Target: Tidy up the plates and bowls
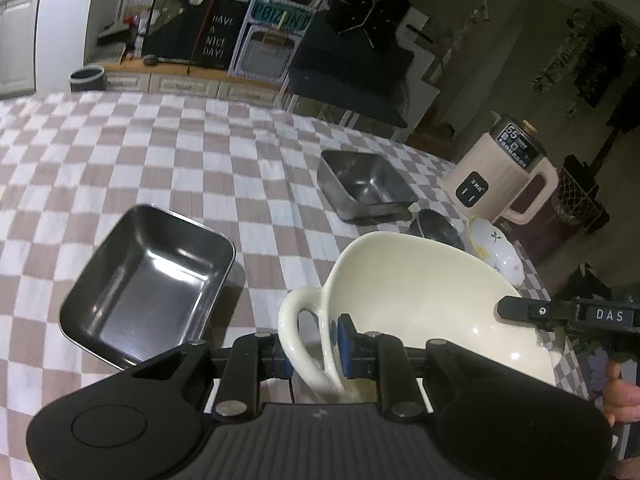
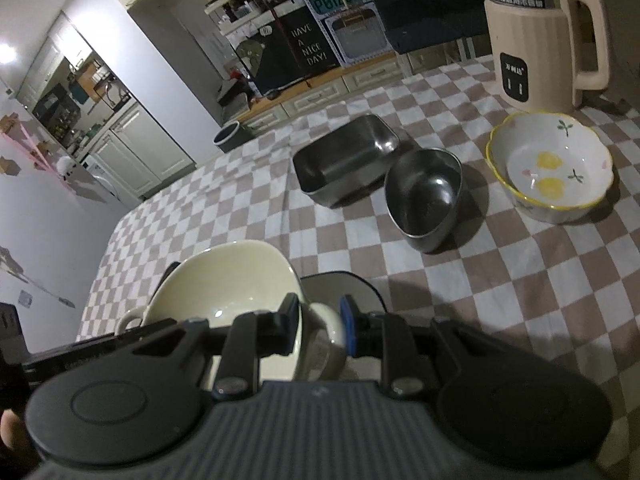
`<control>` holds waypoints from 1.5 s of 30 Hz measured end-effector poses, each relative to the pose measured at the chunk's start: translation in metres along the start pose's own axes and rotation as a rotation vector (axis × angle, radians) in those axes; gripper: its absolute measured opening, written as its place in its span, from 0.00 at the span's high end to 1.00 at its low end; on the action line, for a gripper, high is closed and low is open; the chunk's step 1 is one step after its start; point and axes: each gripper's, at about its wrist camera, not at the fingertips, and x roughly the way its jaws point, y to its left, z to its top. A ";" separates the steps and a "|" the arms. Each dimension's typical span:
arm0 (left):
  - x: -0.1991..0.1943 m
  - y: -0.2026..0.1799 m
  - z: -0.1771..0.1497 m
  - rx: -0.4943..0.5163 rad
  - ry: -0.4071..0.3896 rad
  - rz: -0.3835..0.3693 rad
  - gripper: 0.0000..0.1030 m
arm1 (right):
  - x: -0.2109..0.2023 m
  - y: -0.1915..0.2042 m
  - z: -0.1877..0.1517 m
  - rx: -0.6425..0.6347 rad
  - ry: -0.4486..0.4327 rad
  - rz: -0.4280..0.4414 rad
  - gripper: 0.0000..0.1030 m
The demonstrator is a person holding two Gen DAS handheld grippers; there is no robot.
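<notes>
Both grippers, left (image 1: 316, 350) and right (image 2: 320, 326), clamp the cream bowl (image 1: 420, 304) by its handles; steel tray (image 1: 148, 284) sits just ahead-left of left gripper, nearer it.

Both wrist cams close, angled down; share cream bowl (image 1: 420, 300).

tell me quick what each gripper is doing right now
Left gripper: shut on the left handle of the cream two-handled bowl.
Right gripper: shut on the bowl's right handle.
</notes>
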 end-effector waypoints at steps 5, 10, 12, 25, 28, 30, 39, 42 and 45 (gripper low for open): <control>0.013 0.005 -0.002 -0.011 0.034 -0.007 0.78 | 0.005 -0.002 0.001 -0.001 0.018 -0.012 0.74; 0.029 0.008 -0.008 -0.019 0.082 -0.005 0.76 | 0.012 -0.004 -0.001 0.000 0.052 -0.035 0.75; 0.035 0.008 -0.010 -0.018 0.099 -0.001 0.76 | 0.015 -0.004 -0.002 -0.006 0.062 -0.048 0.75; 0.050 0.011 -0.016 -0.016 0.154 0.035 0.72 | 0.029 -0.002 -0.003 -0.020 0.105 -0.081 0.75; 0.053 0.011 -0.017 -0.017 0.160 0.040 0.72 | 0.032 -0.003 -0.003 -0.006 0.111 -0.088 0.74; 0.055 0.011 -0.017 -0.014 0.163 0.045 0.71 | 0.033 -0.002 -0.003 -0.007 0.112 -0.096 0.74; 0.059 0.009 -0.016 0.000 0.170 0.060 0.70 | 0.037 -0.001 -0.002 -0.001 0.114 -0.110 0.73; 0.059 0.008 -0.016 0.012 0.171 0.062 0.70 | 0.038 -0.001 -0.002 -0.003 0.112 -0.115 0.73; 0.059 0.007 -0.016 0.022 0.173 0.062 0.70 | 0.039 -0.001 -0.002 -0.004 0.111 -0.119 0.72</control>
